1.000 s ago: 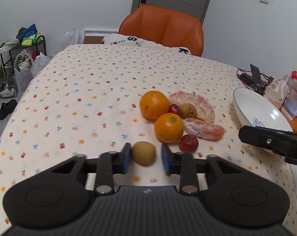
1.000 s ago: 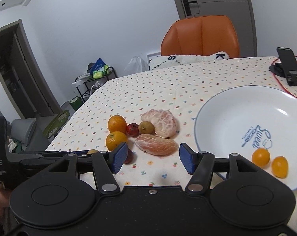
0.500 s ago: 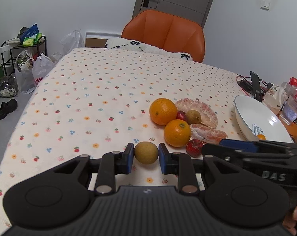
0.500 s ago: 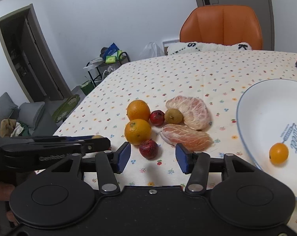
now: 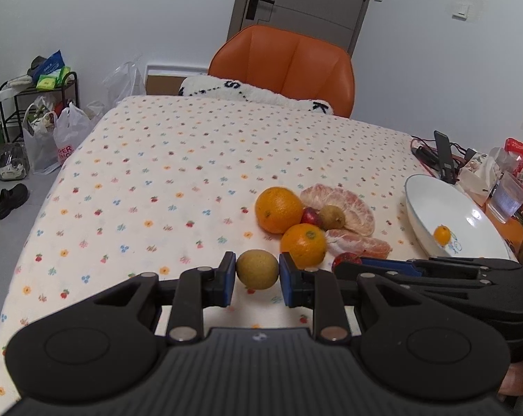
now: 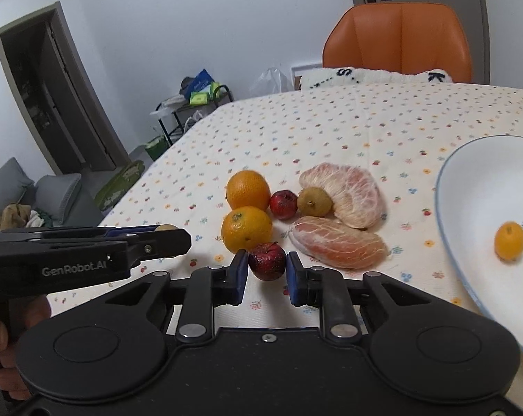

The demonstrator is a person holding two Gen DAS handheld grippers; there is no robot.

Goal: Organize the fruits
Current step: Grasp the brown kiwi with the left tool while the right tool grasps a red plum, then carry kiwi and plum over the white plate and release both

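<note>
Left gripper (image 5: 257, 271) jaws clamped, right gripper (image 6: 267, 263) jaws closed in, perhaps touching

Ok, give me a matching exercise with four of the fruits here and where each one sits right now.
Fruits:
1. brown-green kiwi
2. small dark red apple
3. little orange citrus
4. second kiwi

Places:
A. in the white plate
B. between the left tool's pads
C. against the peeled pomelo
D. between the right tool's pads

Pairs: 1-B, 2-D, 3-A, 4-C
</note>
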